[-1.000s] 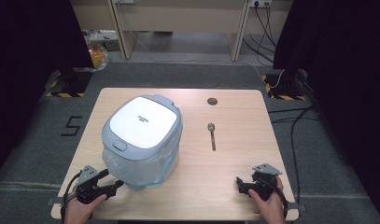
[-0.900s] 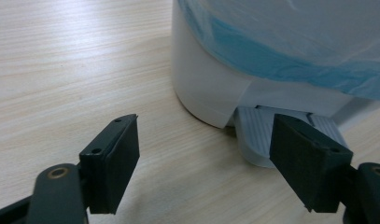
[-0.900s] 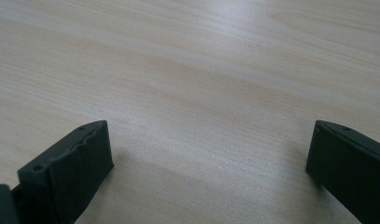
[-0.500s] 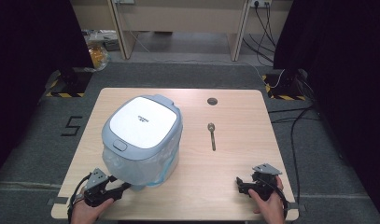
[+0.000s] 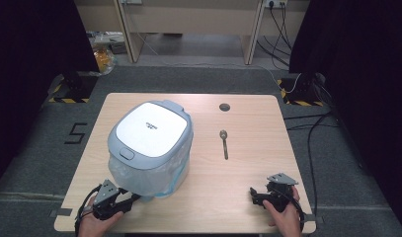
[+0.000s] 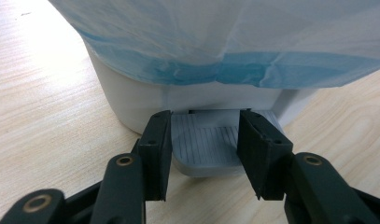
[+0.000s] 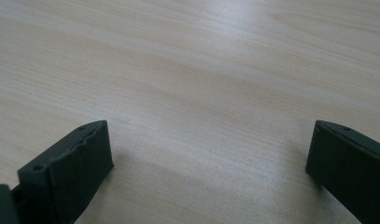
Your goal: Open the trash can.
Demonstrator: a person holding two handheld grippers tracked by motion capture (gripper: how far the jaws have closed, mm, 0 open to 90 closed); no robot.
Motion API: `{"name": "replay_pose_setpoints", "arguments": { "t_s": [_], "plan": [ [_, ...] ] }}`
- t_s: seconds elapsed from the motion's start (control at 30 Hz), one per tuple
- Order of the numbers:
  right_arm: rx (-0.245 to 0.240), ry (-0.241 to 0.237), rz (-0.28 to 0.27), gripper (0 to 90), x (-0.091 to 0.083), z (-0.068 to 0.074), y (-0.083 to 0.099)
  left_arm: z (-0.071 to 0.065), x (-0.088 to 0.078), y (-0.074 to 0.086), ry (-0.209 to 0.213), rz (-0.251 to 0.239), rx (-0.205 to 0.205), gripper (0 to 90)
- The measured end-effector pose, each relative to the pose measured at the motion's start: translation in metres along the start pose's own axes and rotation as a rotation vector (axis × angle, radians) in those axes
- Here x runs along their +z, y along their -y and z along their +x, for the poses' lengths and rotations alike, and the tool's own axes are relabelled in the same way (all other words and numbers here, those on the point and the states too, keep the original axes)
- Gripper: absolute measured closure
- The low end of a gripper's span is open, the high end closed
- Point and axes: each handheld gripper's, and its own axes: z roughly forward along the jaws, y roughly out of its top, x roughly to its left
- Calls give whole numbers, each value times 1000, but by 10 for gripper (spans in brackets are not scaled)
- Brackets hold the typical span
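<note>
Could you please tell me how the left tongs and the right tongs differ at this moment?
The left tongs have just been closing and now flank the ribbed grey tab at the foot of the rice cooker; the right tongs stand wide open over bare table. The left ones point at the cooker; the right ones have nothing between them. Both have black jaws and sit low at the table's near edge.
</note>
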Motion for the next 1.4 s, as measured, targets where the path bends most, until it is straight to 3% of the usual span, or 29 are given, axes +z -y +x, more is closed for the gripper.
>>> {"name": "replay_pose_setpoints", "arguments": {
  "t_s": [0.17, 0.37, 0.53, 0.63, 0.93, 1.2, 1.3, 1.4],
  "plan": [
    [-1, 0, -1, 3, 0, 0, 0, 0, -1, -1, 9, -17, -7, 563],
    [-1, 0, -1, 3, 0, 0, 0, -6, 3, -1, 37, 6, 13, 573],
    [-1, -1, -1, 3, 0, 0, 0, -7, 4, -2, 24, 31, 14, 590],
    [-1, -1, -1, 3, 0, 0, 0, -5, 6, 2, 26, 5, 3, 591],
    [-4, -2, 1, 3, 0, 0, 0, -4, 7, 7, 24, -10, 1, 621],
    [-4, -1, -1, 3, 0, 0, 0, -4, 11, 10, 19, 14, 8, 621],
    [-5, -3, 1, 3, 0, 0, 0, -8, 14, 9, -12, 45, 45, 621],
    [-4, -2, -1, 3, 0, 0, 0, -8, 15, 9, -11, 51, 42, 621]
  ]
}}
